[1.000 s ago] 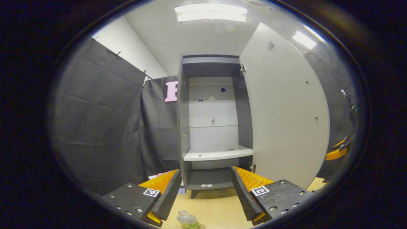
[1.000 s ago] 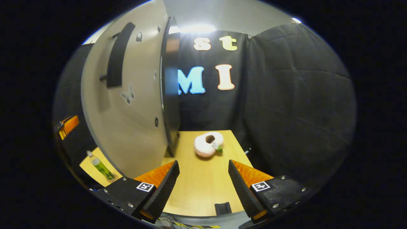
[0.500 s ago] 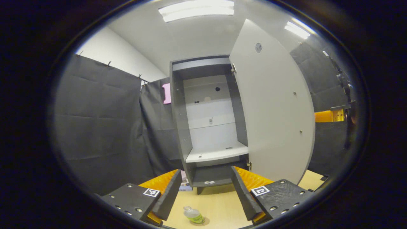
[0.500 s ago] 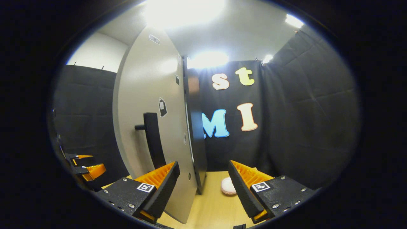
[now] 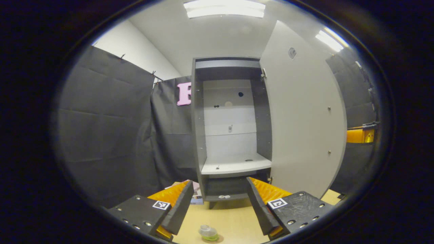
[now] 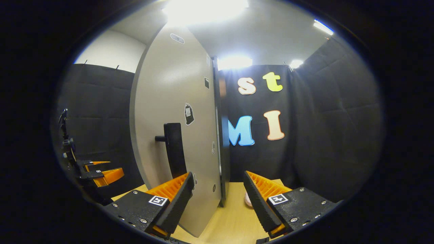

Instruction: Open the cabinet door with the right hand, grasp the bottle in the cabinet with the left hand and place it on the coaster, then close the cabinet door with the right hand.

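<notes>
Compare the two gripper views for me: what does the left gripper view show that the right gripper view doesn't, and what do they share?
Left gripper view: the cabinet's open inside with its shelf, and the bottle on the coaster between the left gripper fingers.
Right gripper view: the door's outer face with its handle, and the open right gripper.
Both: the open cabinet door and the wooden table.

Door open, cabinet mouth free

The door (image 5: 301, 118) stands wide between the two tongs; its handle (image 6: 174, 150) juts just ahead of the right tongs (image 6: 218, 200). The shelf (image 5: 235, 166) lies bare behind the left tongs (image 5: 220, 206).
</notes>
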{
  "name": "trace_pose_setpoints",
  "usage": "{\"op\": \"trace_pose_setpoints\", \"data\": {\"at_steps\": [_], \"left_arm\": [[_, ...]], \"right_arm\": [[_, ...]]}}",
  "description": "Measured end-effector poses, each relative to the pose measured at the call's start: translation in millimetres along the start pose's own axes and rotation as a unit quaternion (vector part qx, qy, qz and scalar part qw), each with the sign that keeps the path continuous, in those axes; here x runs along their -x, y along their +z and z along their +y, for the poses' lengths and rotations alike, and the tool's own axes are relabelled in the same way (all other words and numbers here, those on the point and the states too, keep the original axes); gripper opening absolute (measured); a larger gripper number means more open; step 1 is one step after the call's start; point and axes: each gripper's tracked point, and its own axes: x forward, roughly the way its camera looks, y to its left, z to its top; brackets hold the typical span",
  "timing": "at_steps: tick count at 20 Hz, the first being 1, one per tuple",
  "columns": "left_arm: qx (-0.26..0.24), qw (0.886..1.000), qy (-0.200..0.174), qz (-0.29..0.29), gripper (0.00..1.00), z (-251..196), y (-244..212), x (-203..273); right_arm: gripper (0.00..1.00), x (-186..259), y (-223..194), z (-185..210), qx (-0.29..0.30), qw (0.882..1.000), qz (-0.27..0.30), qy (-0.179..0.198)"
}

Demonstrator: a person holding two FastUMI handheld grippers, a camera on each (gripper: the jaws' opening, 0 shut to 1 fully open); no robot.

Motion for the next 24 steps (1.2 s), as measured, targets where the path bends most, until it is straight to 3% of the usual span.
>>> {"op": "trace_pose_setpoints", "data": {"at_steps": [4, 5, 11, 13, 14, 22, 23, 24], "left_arm": [[0.014, 1.000, -0.020, 0.006, 0.93, 15.9, -6.3, -18.4], [0.020, 1.000, -0.019, 0.005, 0.88, 23.0, -6.3, -22.8], [0.023, 0.999, -0.034, 0.010, 0.88, 67.9, -21.9, -58.4], [0.031, 0.999, -0.040, 0.011, 0.83, 79.9, -27.4, -71.4], [0.032, 0.999, -0.043, 0.011, 0.88, 86.3, -30.0, -76.7], [0.022, 0.997, -0.070, 0.012, 0.88, 127.6, -45.6, -109.9], [0.028, 0.997, -0.069, 0.009, 0.93, 128.8, -45.7, -112.0], [0.028, 0.998, -0.063, 0.009, 0.88, 132.5, -44.0, -111.6]], "right_arm": [[0.90, -19.2, 4.5, 19.9, -0.006, 1.000, 0.006, -0.008], [0.92, -23.5, 5.0, 26.8, -0.006, 1.000, 0.005, -0.012], [0.92, -45.2, -0.1, 75.2, -0.012, 1.000, 0.005, -0.018], [0.92, -55.6, -3.2, 90.3, -0.013, 1.000, 0.003, -0.026], [0.92, -62.7, -4.7, 98.2, -0.016, 0.999, 0.002, -0.027], [0.92, -113.0, -24.1, 148.1, -0.051, 0.997, -0.003, -0.053], [0.90, -116.0, -25.6, 150.8, -0.048, 0.997, -0.003, -0.057], [0.92, -118.6, -26.2, 152.8, -0.042, 0.997, -0.005, -0.060]]}}
